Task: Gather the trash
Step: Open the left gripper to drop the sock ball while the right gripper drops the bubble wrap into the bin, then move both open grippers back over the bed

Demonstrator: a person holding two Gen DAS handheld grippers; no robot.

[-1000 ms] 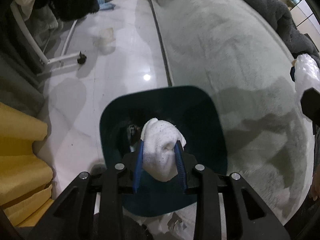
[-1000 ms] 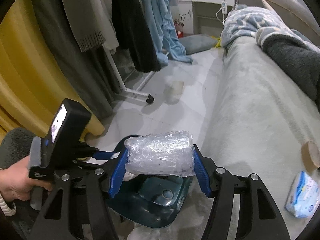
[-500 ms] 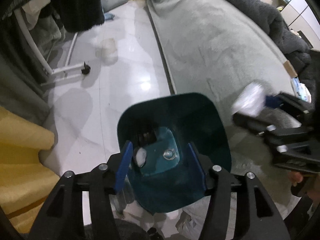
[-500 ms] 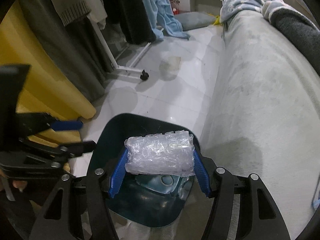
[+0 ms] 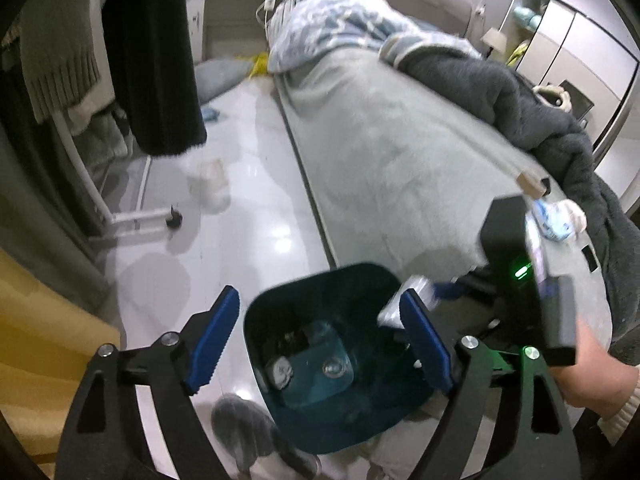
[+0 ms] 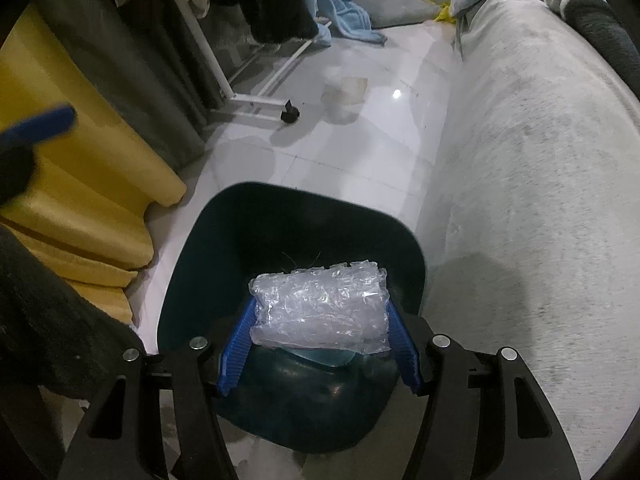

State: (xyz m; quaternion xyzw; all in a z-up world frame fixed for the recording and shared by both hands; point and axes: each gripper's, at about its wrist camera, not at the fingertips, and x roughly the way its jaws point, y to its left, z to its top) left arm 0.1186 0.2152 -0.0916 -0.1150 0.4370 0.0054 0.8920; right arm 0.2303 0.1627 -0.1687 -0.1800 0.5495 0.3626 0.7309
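A dark teal trash bin (image 5: 264,344) (image 6: 192,280) stands on the white floor beside the bed. My left gripper (image 5: 320,340) is open and empty above the bin. A white crumpled wad (image 5: 280,372) lies at the bin's bottom. My right gripper (image 6: 320,344) is shut on a crumpled clear plastic wrap (image 6: 320,312) and holds it over the bin's mouth. In the left wrist view the right gripper (image 5: 424,300) shows at the bin's right rim with a bit of the wrap (image 5: 416,286).
A grey-green bed (image 5: 400,160) (image 6: 540,200) runs along the right, with a dark blanket (image 5: 520,104), a tape roll (image 5: 530,184) and a wipes pack (image 5: 556,216). A clothes rack (image 6: 248,100), yellow cushions (image 6: 80,184) and a cup-like item on the floor (image 6: 344,96) lie left.
My left gripper opened and let go of the white wad, which now lies in the bin, then lifted. My right gripper moved over the bin with the plastic wrap.
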